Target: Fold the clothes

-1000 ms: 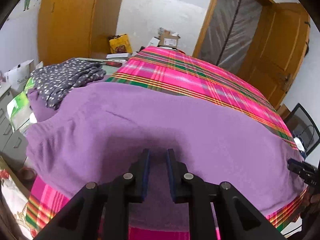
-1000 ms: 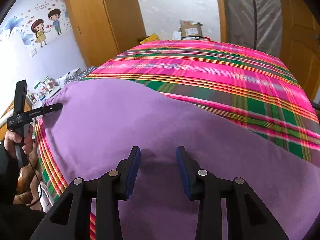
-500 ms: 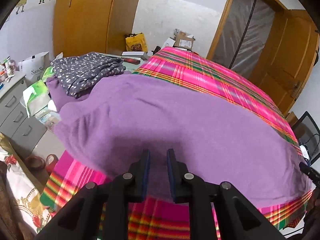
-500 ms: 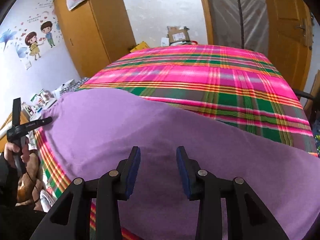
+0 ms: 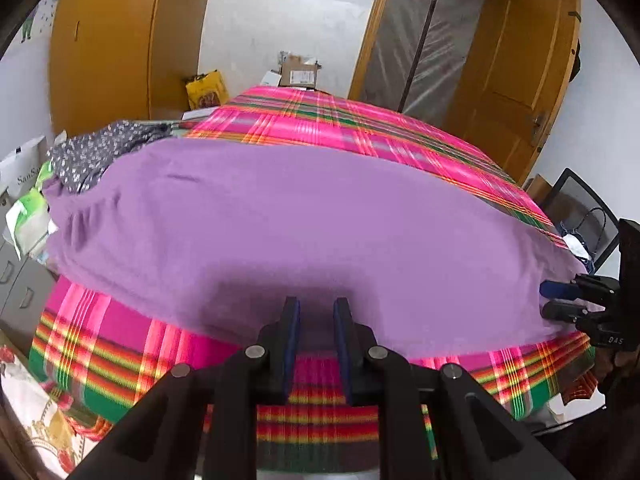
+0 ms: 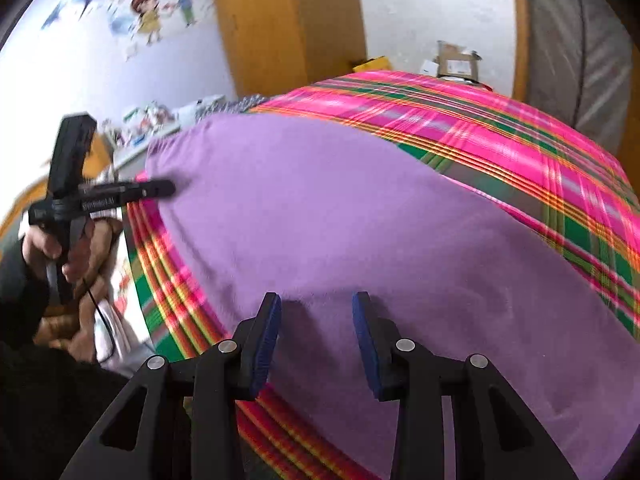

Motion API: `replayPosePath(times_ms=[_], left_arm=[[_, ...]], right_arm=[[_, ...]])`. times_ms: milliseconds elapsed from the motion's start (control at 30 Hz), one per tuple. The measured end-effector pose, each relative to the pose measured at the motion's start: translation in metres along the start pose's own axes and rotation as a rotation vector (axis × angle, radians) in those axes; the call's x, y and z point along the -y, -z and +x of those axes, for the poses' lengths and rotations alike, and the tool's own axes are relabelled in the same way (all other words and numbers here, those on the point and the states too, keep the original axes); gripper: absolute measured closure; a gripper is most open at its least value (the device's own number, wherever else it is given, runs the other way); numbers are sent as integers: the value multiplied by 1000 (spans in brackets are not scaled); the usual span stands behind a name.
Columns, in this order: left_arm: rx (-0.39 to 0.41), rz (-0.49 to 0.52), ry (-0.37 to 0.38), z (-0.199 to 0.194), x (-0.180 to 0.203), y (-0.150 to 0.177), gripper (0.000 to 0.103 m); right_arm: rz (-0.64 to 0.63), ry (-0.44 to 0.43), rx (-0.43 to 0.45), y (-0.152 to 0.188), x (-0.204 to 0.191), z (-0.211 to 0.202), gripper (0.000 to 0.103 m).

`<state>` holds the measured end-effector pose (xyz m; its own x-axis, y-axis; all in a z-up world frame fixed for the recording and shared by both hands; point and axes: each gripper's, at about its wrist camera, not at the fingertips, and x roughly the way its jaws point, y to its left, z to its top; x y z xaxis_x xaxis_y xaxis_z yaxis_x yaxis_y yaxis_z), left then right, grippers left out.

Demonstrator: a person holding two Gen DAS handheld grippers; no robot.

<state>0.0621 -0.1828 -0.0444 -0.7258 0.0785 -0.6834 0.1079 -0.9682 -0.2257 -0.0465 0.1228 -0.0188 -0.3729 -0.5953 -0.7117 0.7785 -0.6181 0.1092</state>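
Note:
A purple garment (image 5: 304,216) lies spread flat across the near part of a bed with a pink plaid cover (image 5: 360,128). My left gripper (image 5: 316,305) hovers at the garment's near hem, jaws a narrow gap apart with nothing between them. At the garment's right end is my right gripper (image 5: 554,301), also open. In the right wrist view the right gripper (image 6: 316,306) stands open just above the purple garment (image 6: 360,216). The left gripper (image 6: 162,189) points at the garment's left end, held by a hand.
A dark flowered garment (image 5: 100,152) is heaped at the bed's far left corner. Grey drawers (image 5: 16,280) stand left of the bed, and a black chair (image 5: 580,208) right of it. Beyond are a wooden wardrobe (image 5: 104,40), cardboard boxes (image 5: 298,72) and a door (image 5: 516,64).
Both grippers have drawn back toward the near side of the bed, so the plaid front edge now shows. The right view has swung left. The garment has not moved.

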Motion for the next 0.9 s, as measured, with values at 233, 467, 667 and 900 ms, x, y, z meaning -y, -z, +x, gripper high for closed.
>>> replayPosePath(times_ms=[233,467,667,900], left_arm=[[2,-16,-27,-2,-2,-7,86],[5,1,-12,4,10,-16,86],[8,7,0,9,17,-20,86],[-4,-24,-12,13,5,-11,86]], right_arm=[[115,129,27,-9,38,-5,64],[292,296,6,11,102,-28,65],[362,317,72,20,108,-47,64],[259,217,86,2,71,-28,64]])
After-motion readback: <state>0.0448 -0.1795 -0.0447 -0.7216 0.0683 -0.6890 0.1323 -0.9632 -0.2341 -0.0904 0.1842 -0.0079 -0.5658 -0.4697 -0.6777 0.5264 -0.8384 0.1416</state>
